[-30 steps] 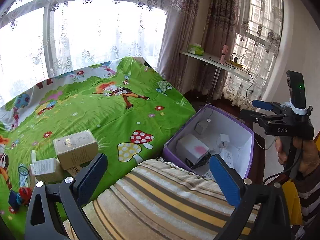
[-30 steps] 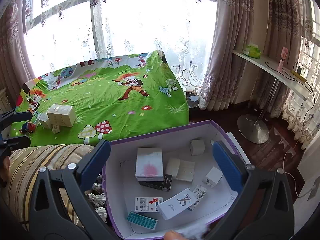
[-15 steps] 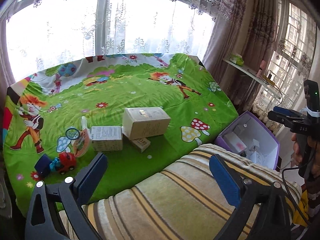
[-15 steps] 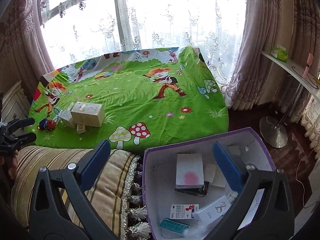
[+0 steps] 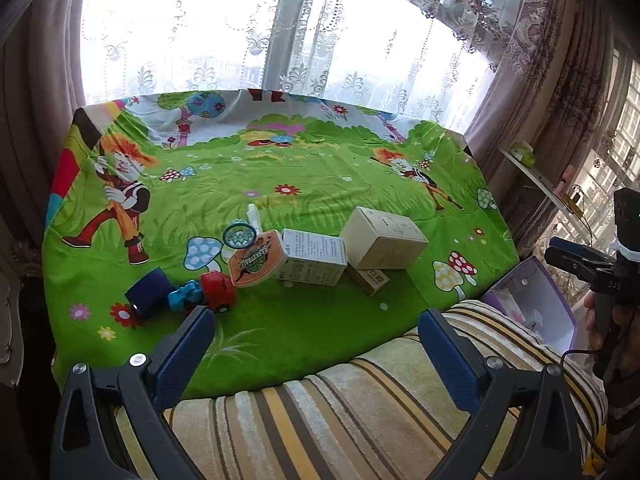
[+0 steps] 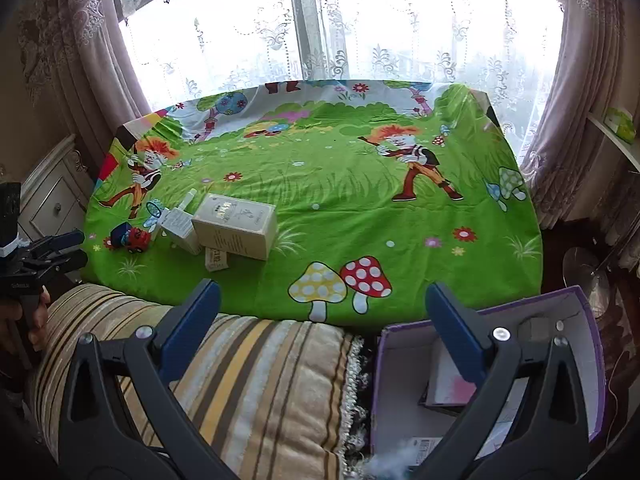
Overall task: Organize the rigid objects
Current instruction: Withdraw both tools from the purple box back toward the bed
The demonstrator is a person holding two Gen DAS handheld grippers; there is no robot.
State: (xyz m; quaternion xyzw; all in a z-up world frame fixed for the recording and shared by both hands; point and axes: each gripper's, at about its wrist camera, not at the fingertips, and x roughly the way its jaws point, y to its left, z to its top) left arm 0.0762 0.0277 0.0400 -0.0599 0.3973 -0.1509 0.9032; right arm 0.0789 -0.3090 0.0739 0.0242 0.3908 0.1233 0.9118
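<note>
On the green cartoon bedsheet [image 5: 312, 168] lies a cluster: a cream box [image 5: 384, 238] [image 6: 234, 226], a white printed box [image 5: 314, 262] [image 6: 180, 230], a small flat box [image 5: 370, 278] under them, an orange toy hoop board [image 5: 256, 262], a red and blue toy truck [image 5: 188, 294] [image 6: 130, 236]. My left gripper [image 5: 316, 344] hangs open over the bed's near edge, short of the cluster. My right gripper [image 6: 322, 320] is open and empty, above the striped cushion [image 6: 248, 376] and the purple storage box [image 6: 584, 308], which holds several small boxes.
A striped cushion [image 5: 360, 408] fills the near foreground. Lace curtains and a window [image 5: 280, 40] stand behind the bed. A white nightstand [image 6: 52, 200] is at the left, a wall shelf [image 5: 540, 180] at the right. A hand holds each gripper handle.
Both views have swung left and up, from the purple box toward the bed. The cluster of boxes and toys now sits central ahead of the left gripper. Both grippers stayed open.
</note>
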